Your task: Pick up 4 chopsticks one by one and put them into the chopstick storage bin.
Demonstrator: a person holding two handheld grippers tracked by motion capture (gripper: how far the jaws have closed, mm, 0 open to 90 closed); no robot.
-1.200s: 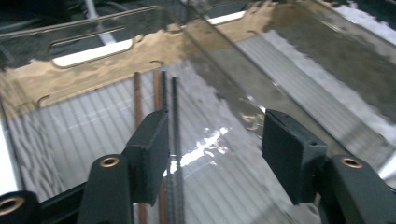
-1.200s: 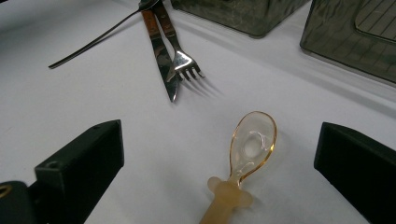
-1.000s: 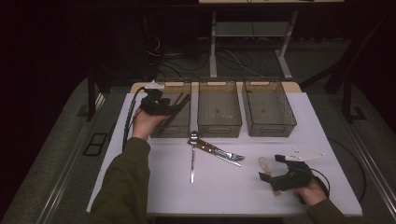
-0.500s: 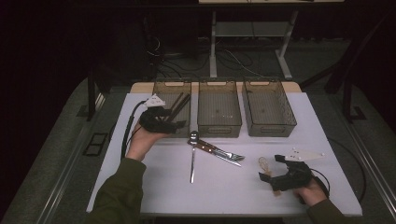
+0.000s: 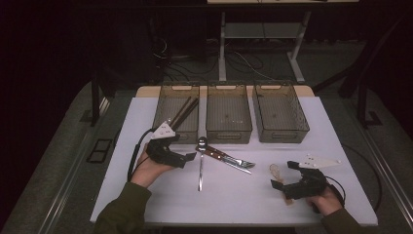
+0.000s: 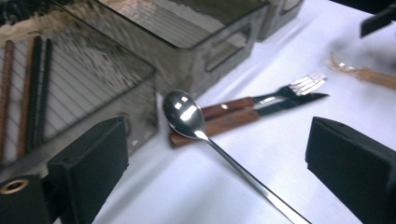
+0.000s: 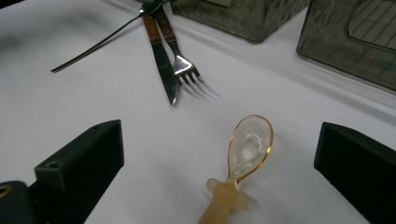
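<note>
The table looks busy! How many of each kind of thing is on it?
Mesh bins: 3
Chopsticks, in the left bin: 2
Metal spoon: 1
Wooden-handled knife: 1
Wooden-handled fork: 1
Clear amber spoon: 1
Total: 9

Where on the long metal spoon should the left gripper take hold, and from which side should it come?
Probably mid-handle. The metal spoon lies flat, its bowl resting on the wooden handles of the knife and fork, so the bowl end is crowded. The thin handle lies alone on the table; the open left gripper could drop from above, jaws straddling it.
</note>
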